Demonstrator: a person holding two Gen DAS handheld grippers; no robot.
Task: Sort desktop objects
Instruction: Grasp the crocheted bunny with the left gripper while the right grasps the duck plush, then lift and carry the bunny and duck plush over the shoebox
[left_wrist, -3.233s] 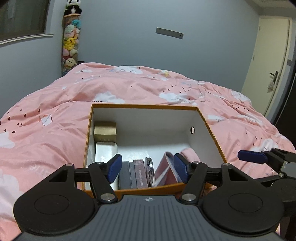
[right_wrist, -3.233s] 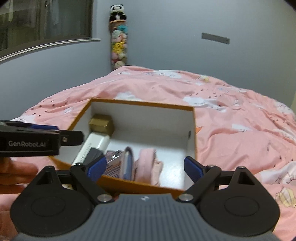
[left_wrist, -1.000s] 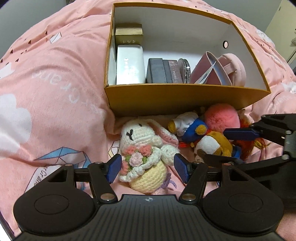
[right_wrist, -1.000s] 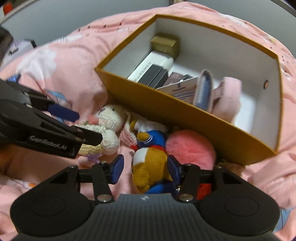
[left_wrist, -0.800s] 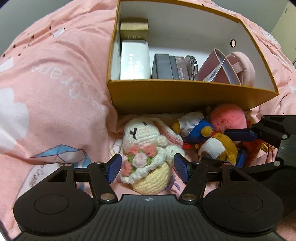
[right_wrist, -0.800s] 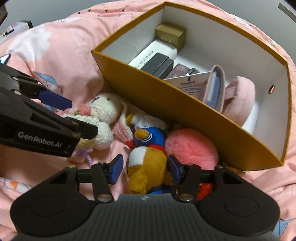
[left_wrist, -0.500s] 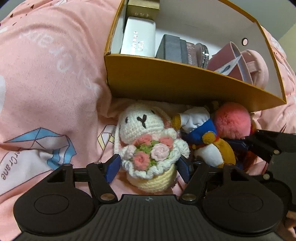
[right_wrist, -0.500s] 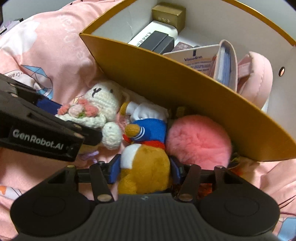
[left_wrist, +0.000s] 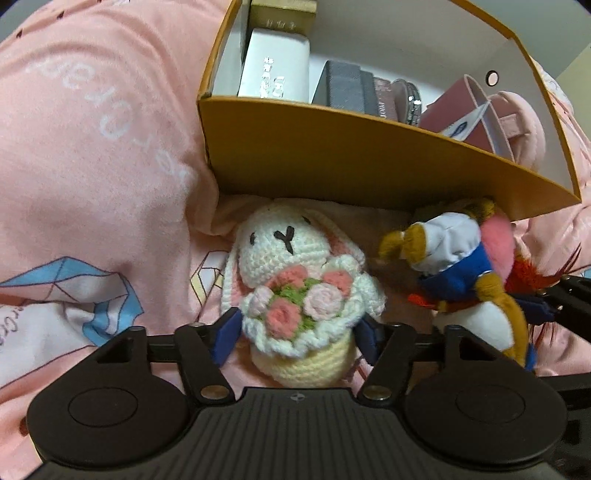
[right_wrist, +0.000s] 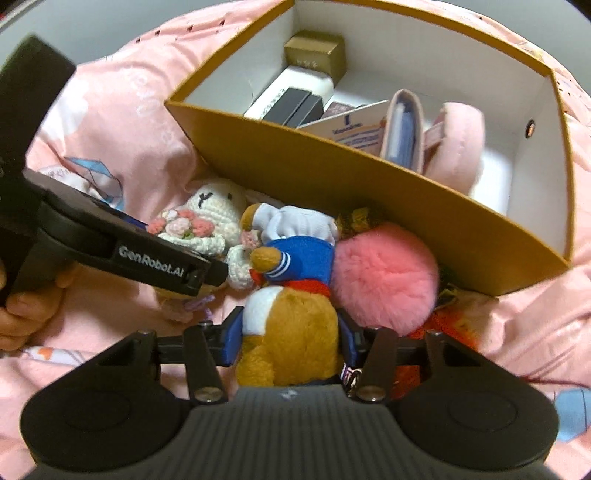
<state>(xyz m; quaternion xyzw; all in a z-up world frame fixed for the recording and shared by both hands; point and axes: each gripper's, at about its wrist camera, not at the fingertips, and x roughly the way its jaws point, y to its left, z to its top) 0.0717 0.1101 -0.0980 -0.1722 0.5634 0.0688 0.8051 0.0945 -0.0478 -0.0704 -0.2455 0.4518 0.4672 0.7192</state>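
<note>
You work on the pink bed cover (left_wrist: 92, 155), and the big orange box (left_wrist: 351, 162) sits on it with small boxes and a pink pouch (right_wrist: 458, 144) already inside. The soft toys lie in a row on the cover, right against the near wall of the box. The pink fluffy ball (right_wrist: 384, 273) is the biggest; leave it for later. Your right gripper (right_wrist: 290, 336) has the brown and blue duck toy (right_wrist: 291, 325) between its blue pads, and its jaws are closing, so squeeze the fat brown body until it feels snug. Your left gripper (left_wrist: 295, 332) has the white knitted bunny (left_wrist: 295, 291) between its pads, and its jaws are closing too; catch the yellow bottom part, not the little flowers. Lift each toy straight up, clear the box wall, and drop it in the empty part.
</note>
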